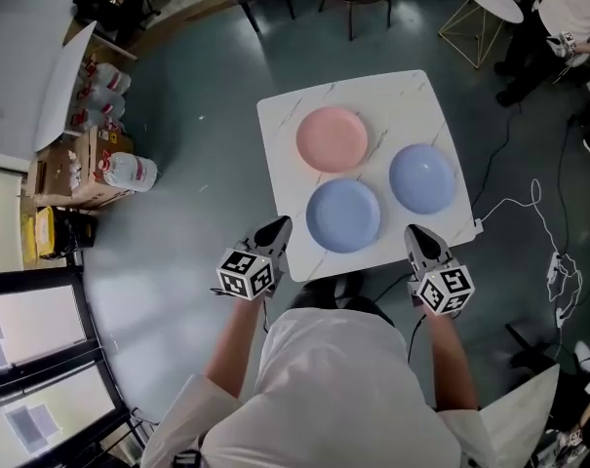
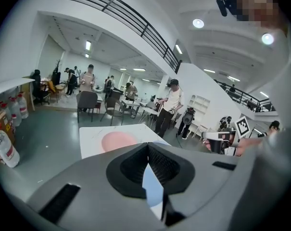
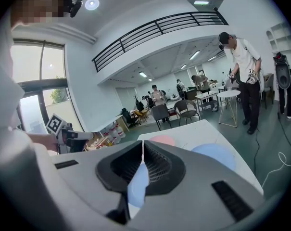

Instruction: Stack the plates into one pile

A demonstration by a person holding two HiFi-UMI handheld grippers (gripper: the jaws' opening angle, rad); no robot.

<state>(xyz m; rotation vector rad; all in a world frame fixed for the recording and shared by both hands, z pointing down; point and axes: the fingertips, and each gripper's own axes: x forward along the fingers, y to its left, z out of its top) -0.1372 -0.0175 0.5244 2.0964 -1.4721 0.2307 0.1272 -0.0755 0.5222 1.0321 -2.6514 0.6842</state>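
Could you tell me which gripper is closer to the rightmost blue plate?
Right. The right gripper is at the table's near edge, just before the rightmost blue plate; the left gripper is past the middle blue plate, at the left.

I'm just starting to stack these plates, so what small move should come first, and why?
Probably open the right gripper and ease it toward the near blue plate. Both it and the left gripper are shut and empty at the near edge of the table, and the pink plate and right blue plate lie apart, unstacked.
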